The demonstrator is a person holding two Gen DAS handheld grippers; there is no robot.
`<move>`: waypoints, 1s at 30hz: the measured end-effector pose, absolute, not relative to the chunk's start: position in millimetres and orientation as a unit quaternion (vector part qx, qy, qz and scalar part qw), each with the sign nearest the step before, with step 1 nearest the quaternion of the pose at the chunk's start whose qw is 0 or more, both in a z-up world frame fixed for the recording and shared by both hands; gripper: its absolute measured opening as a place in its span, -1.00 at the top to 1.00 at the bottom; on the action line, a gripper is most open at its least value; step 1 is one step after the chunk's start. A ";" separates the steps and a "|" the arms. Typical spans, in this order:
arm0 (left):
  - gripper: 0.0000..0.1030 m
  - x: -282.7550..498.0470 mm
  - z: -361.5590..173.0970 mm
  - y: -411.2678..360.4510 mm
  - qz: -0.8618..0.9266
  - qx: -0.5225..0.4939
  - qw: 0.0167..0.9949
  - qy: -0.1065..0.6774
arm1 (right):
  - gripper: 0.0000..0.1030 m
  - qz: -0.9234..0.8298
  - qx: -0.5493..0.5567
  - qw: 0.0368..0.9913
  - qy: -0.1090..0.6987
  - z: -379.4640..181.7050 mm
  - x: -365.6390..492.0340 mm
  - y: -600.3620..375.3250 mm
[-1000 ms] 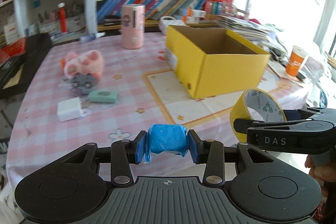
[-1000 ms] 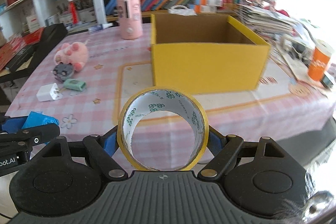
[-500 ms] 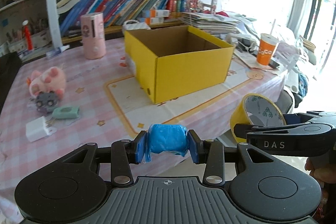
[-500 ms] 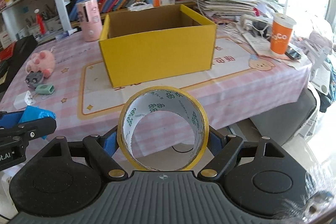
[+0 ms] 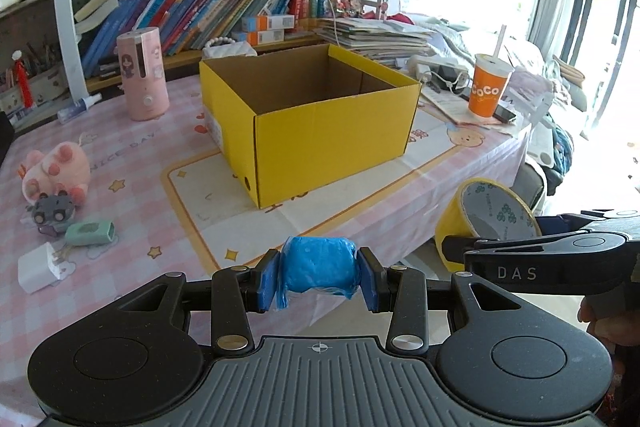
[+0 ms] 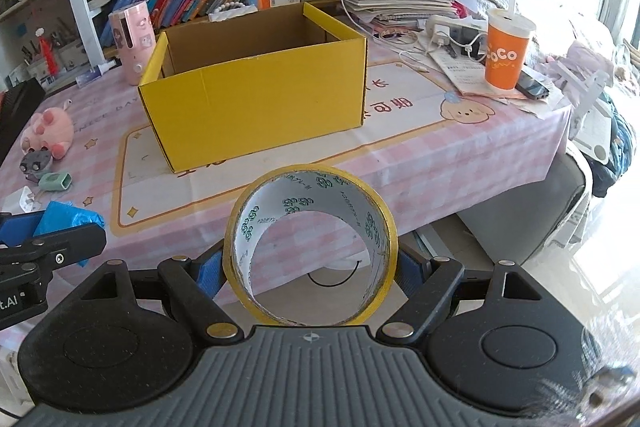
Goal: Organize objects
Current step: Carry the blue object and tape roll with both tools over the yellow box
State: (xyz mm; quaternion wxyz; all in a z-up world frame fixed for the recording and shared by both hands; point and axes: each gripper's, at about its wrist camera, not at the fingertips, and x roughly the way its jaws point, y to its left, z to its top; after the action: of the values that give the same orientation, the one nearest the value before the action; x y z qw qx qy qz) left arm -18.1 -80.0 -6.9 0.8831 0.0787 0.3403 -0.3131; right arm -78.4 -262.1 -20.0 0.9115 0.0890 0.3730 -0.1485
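Left tongs (image 5: pixel 319 279) clamp a blue plastic-wrapped bundle (image 5: pixel 318 270) off the near tabltop edge — pads pressed on both sides. Open yellow cardboard box (image 6: pixel 256 95) stands mid-tabletop (image 6: pixel 440 155), nothing visible inside. Right tongs (image 6: pixel 311 267) grip a yellow tape roll (image 6: pixel 311 251) upright — also short of the tabletop.

Both views have swung to the right along the tabletop (image 5: pixel 140 155). The open yellow cardboard box (image 5: pixel 320 131) has slid from the right of the left wrist view to its middle. The pink plush toy (image 5: pixel 56 171) has drifted to the left edge. The orange paper cup with a straw (image 6: pixel 506 55) now appears larger and nearer in the right wrist view.
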 end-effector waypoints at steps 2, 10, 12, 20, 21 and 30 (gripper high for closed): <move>0.24 -14.9 -6.7 -84.8 -0.312 0.079 0.883 0.341 | -0.56 -0.146 0.088 0.911 0.375 -20.7 -74.6 -264.3; 0.24 -3.0 -7.6 -99.3 -0.311 0.081 0.883 0.341 | -0.56 -0.144 0.089 0.910 0.379 -21.4 -60.0 -279.1; 0.24 0.1 -7.4 -103.5 -0.311 0.082 0.884 0.340 | -0.56 -0.145 0.089 0.909 0.380 -21.4 -56.0 -284.2; 0.24 9.6 -6.1 -118.6 -0.308 0.081 0.887 0.334 | -0.56 -0.140 0.088 0.909 0.382 -21.7 -42.1 -299.6; 0.24 10.7 -6.3 -120.1 -0.307 0.080 0.888 0.334 | -0.56 -0.139 0.088 0.909 0.383 -21.8 -39.2 -301.8; 0.24 25.4 1.7 -132.7 -0.297 0.072 0.897 0.320 | -0.56 -0.125 0.082 0.916 0.372 -16.6 -18.2 -315.9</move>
State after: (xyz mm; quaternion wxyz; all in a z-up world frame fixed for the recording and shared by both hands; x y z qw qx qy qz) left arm 25.4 -132.7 1.7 0.8967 0.0717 0.3200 -0.2972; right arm -18.2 -315.9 -16.6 0.9161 0.0820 0.3723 -0.1246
